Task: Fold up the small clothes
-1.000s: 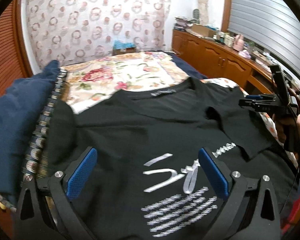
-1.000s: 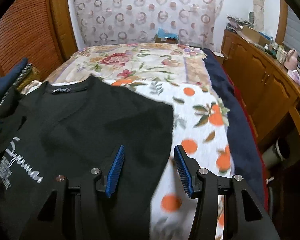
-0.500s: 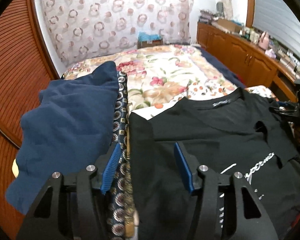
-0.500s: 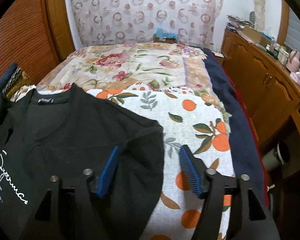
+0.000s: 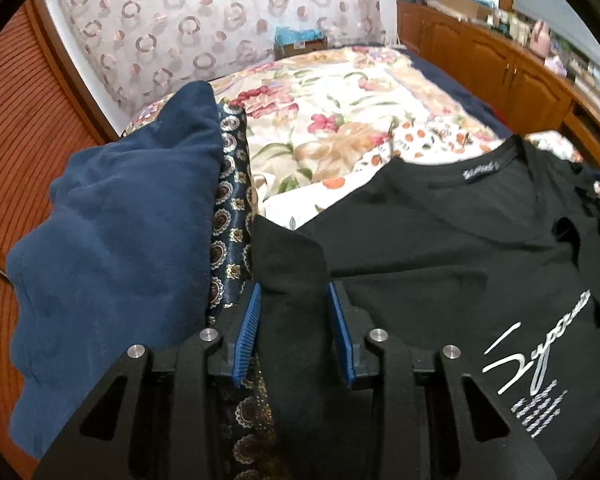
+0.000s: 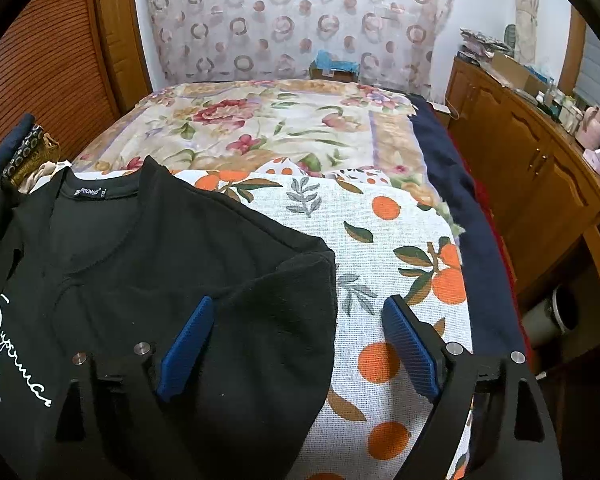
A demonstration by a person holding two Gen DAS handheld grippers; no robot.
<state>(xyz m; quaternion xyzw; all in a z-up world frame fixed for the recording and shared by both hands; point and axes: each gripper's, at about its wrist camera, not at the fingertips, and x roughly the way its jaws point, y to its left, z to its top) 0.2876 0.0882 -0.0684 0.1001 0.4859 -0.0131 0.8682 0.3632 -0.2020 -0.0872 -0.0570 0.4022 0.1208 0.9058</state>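
Bedroom: floral bed (image 6: 284,136), ring-print curtain (image 6: 300,20) behind, wood cabinets (image 6: 540,184) right, slatted wood panel (image 5: 12,128) left.

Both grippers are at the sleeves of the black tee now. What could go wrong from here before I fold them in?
1. The left gripper straddles the sleeve right beside the patterned fabric; its jaws might catch that too.
2. The right gripper is wide open over the other sleeve edge and orange-print sheet; it may pinch the sheet.

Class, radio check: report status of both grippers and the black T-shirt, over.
Left gripper part-open, straddling the black T-shirt sleeve. Right gripper wide open over the other sleeve. Blue garment crowds left edge.
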